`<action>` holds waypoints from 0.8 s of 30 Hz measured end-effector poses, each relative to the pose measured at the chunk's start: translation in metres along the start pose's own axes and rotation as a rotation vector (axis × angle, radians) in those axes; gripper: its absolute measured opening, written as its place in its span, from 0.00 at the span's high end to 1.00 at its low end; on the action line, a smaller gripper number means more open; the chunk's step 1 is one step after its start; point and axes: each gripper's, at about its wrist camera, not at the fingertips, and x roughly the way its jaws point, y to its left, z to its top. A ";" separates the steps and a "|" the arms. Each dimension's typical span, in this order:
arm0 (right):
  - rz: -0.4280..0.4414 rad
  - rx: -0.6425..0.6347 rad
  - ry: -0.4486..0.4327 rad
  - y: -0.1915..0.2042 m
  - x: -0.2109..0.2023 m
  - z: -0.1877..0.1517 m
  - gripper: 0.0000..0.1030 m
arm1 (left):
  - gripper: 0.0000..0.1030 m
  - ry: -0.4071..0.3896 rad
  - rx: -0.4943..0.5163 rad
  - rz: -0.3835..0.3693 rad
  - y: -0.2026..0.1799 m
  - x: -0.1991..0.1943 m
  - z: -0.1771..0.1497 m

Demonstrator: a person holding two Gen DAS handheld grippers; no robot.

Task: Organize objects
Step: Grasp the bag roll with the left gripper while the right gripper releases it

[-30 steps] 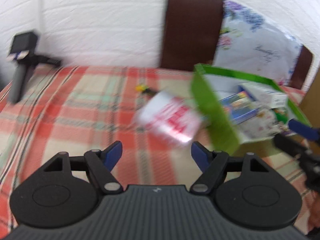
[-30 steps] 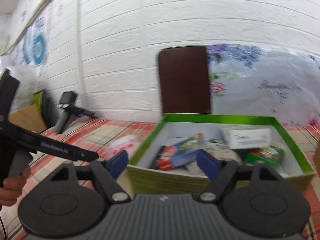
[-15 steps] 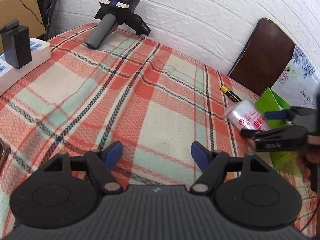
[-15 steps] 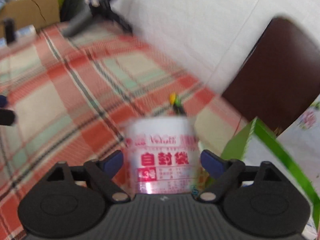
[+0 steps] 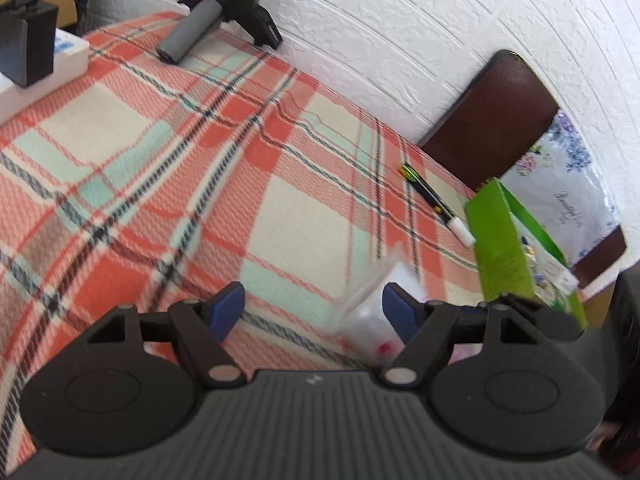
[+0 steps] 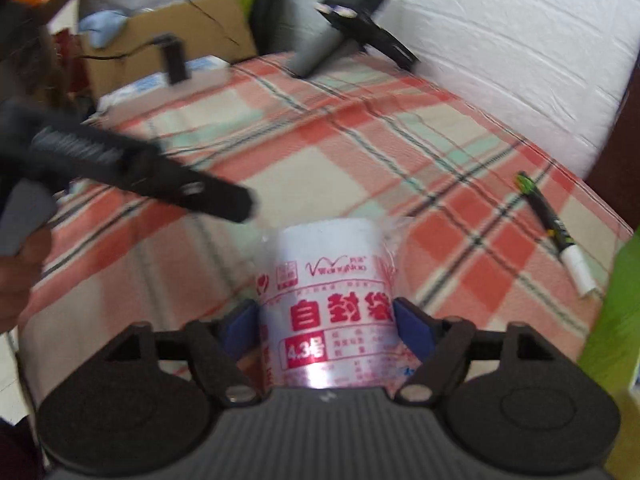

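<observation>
A: White brick wall [image 5: 400, 32] behind; plaid cloth [image 5: 200, 184] covers the desk. What is the right tool doing?

B: Right tool [image 6: 326, 320]: both blue pads press the sides of a roll of bags [image 6: 328, 280], white with red print, which stands between the fingers above the cloth.

A: And the left tool?

B: Left tool [image 5: 312, 308]: fingers spread, nothing between the pads. In its view the roll shows blurred at the right pad, whether touching cannot be told. Seen from the right wrist, the left tool is a dark blurred shape to the left of the roll.

A: Other items?

B: Pen [image 6: 554, 228] with a white cap lies on the cloth to the right of the roll, near the green box [image 5: 508, 248] at the desk's right edge. Box contents are too small to tell. At the far end lie a black handheld device [image 5: 224, 4] and a white power strip [image 5: 48, 68] with a black adapter. Brown chair back [image 5: 492, 120] stands against the wall.
</observation>
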 end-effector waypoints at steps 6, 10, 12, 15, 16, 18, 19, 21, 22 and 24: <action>-0.035 0.071 -0.108 0.006 -0.022 -0.035 0.03 | 0.18 0.077 -0.008 -0.082 -0.014 0.000 -0.012; -0.034 0.131 -0.095 -0.006 -0.019 -0.047 0.03 | 0.18 0.085 0.044 -0.060 -0.031 0.010 -0.012; -0.025 0.151 -0.120 -0.008 -0.019 -0.053 0.03 | 0.15 0.089 0.080 -0.067 -0.039 0.016 -0.010; -0.031 0.153 -0.146 -0.005 -0.017 -0.055 0.07 | 0.15 0.118 0.101 -0.054 -0.046 0.032 -0.010; -0.036 0.148 -0.156 -0.002 -0.018 -0.056 0.12 | 0.17 0.125 0.100 -0.047 -0.048 0.037 -0.012; -0.050 0.131 -0.172 0.002 -0.021 -0.056 0.30 | 0.22 0.113 0.118 -0.024 -0.054 0.039 -0.016; -0.052 0.133 -0.173 0.003 -0.022 -0.056 0.32 | 0.22 0.108 0.135 -0.022 -0.057 0.037 -0.017; -0.056 0.146 -0.183 0.001 -0.027 -0.060 0.39 | 0.29 0.111 0.139 -0.029 -0.062 0.035 -0.015; -0.067 0.154 -0.190 0.000 -0.031 -0.062 0.39 | 0.31 0.115 0.132 -0.038 -0.064 0.034 -0.013; -0.095 0.161 -0.221 -0.003 -0.040 -0.066 0.40 | 0.33 0.113 0.132 -0.057 -0.074 0.032 -0.008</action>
